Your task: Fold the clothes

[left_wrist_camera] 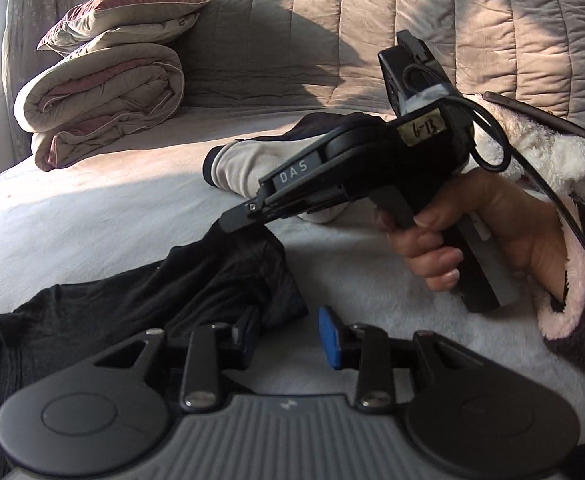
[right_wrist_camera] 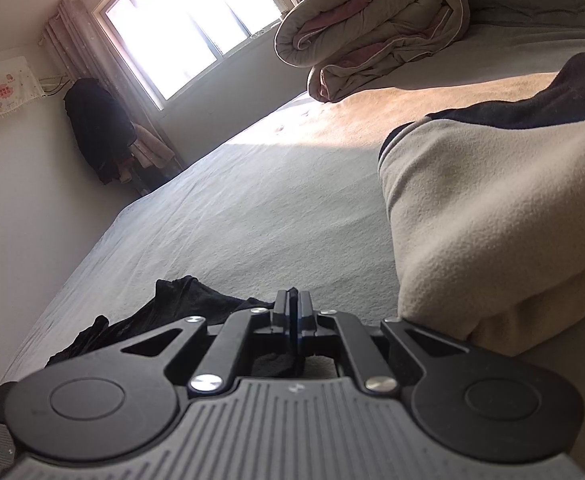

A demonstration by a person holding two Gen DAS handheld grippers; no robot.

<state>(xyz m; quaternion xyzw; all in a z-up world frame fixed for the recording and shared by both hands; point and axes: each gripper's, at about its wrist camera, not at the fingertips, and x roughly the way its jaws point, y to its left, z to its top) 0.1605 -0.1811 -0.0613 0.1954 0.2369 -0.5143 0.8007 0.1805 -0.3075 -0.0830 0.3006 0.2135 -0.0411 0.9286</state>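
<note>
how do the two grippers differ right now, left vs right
The left gripper stands open, its blue-padded fingers apart with bare sheet between them; the right gripper is shut, pads pressed together on an edge of the black garment. The left grips nothing, though its left finger sits at the cloth's edge; the right has the fabric pinched and pulled up into a peak. Both are the same black build and work on that one garment.

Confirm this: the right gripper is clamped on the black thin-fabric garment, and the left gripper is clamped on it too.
Half right. The right gripper is shut on the black thin-fabric garment, but the left gripper is open, its blue pads apart with cloth between them, as the left wrist view shows.
</note>
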